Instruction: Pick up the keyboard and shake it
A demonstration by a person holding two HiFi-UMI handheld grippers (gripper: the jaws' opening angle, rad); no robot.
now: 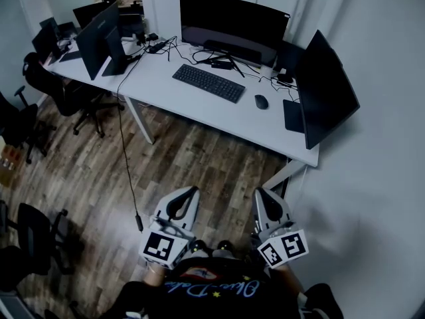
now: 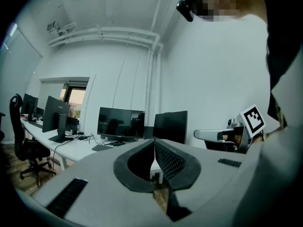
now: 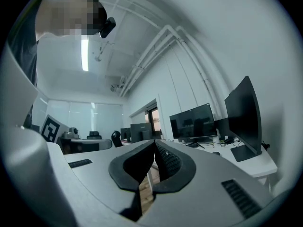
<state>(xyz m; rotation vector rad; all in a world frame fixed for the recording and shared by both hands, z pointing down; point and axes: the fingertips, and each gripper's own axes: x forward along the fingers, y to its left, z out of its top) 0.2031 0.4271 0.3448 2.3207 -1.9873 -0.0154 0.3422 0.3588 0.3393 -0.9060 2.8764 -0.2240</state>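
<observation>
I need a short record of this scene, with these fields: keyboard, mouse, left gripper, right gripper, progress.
keyboard: flat on the desk, in front of the middle monitor
mouse: on the desk, right of the keyboard, apart from it
left gripper: shut, empty, over the floor, short of the desk
right gripper: shut, empty, beside the left gripper
progress: keyboard not yet picked up

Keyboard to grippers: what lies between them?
In the head view, only wooden floor and the white desk's front strip separate the keyboard from the left gripper and right gripper.
</observation>
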